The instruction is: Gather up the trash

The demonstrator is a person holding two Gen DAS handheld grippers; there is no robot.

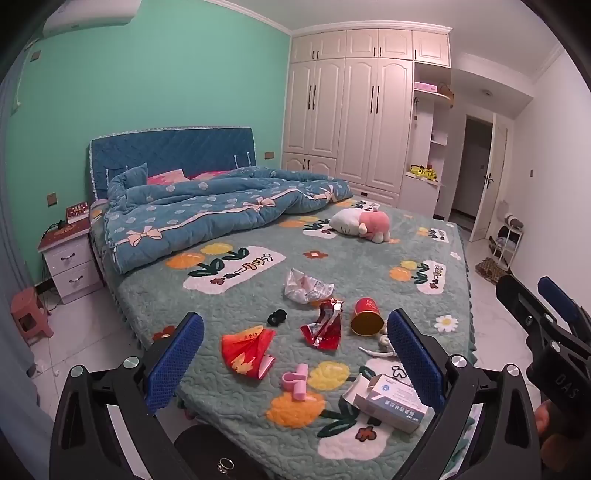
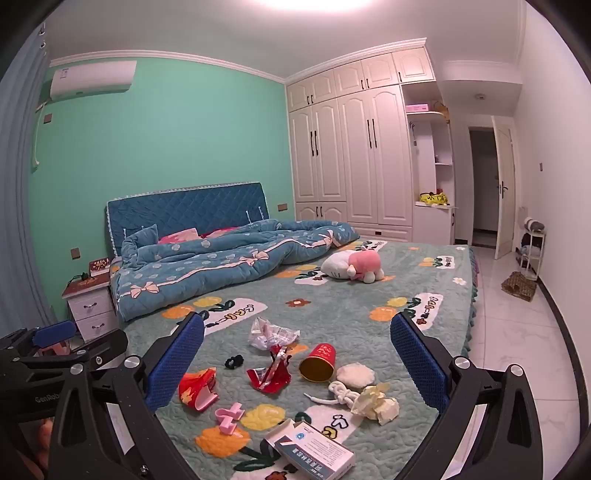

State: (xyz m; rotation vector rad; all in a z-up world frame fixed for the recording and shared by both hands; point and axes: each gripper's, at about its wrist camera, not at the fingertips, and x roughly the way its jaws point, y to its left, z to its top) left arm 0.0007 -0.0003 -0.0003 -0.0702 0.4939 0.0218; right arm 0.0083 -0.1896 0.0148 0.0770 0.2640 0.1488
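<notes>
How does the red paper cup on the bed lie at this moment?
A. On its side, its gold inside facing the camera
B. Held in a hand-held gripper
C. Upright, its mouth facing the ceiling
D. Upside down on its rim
A: the red cup lies tipped over on the bedspread, its gold inside turned toward the camera, and no hand-held gripper touches it.

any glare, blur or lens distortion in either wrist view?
Left wrist: sharp, heavy fisheye bowing the white wardrobe, dark corner vignette, no glare. Right wrist: same curvature, blown-out ceiling light glare at the top edge; the trash on the green floral bedspread stays evenly lit, with only soft shadows.
</notes>
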